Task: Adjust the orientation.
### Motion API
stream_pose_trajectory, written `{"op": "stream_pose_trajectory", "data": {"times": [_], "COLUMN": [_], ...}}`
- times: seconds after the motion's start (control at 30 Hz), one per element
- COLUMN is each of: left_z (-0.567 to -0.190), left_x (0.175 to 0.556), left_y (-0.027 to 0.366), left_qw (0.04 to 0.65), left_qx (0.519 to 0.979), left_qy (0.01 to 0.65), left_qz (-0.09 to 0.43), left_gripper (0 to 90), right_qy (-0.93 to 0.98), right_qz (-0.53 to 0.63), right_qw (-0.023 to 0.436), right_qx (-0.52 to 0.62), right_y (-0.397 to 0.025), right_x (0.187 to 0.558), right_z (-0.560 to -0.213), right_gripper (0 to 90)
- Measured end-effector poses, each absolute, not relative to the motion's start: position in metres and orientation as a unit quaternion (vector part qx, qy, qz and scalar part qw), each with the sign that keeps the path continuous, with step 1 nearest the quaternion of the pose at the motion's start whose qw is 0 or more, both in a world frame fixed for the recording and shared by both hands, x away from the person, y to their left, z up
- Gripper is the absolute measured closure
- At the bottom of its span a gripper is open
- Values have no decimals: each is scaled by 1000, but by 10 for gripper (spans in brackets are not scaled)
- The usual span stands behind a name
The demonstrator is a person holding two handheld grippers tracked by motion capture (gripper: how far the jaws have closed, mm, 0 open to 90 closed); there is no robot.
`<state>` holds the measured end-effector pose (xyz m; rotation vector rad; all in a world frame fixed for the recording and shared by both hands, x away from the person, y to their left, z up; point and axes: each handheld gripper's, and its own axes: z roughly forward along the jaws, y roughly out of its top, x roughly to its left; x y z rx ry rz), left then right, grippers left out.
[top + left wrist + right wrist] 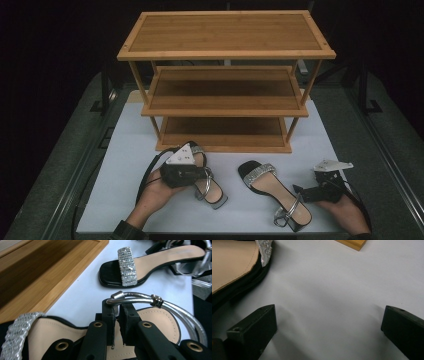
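Observation:
Two black sandals with tan insoles and glittery silver toe bands lie on the white mat in front of a wooden rack. The left sandal (216, 196) sits under my left gripper (204, 176). In the left gripper view, that gripper (117, 308) is shut on the left sandal's silver ankle strap (135, 298), above the insole (155, 317). The right sandal (270, 187) (160, 262) lies free, toe toward the rack. Just right of its heel, my right gripper (300, 192) (329, 312) is open over bare mat, the sandal's edge (232, 262) off to its left.
A three-tier bamboo shoe rack (225, 102) (37, 272) stands at the back of the white mat (125, 165), its shelves bare. Its bottom corner (352, 243) shows ahead of the right gripper. Dark floor and rails surround the mat.

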<state>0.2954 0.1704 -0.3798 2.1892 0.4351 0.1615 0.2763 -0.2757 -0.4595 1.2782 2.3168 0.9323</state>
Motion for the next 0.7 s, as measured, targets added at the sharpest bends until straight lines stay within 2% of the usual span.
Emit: {"op": "stream_pose_trajectory", "data": {"times": [0.4,0.7], "left_z": [-374,-370], "left_x": [272,262], "left_y": [214,253], "left_qw": [444,436], "left_qx": [878,879], "left_qy": [174,188], "left_qz": [43,51], "left_gripper": [828,825], "right_qy": [814,814], "right_qz": [327,327], "right_qw": [167,167], "right_qx": [449,449], "right_y": [-276,-276], "right_x": [276,276], "right_z": [-460,-460], "right_gripper": [0,0]}}
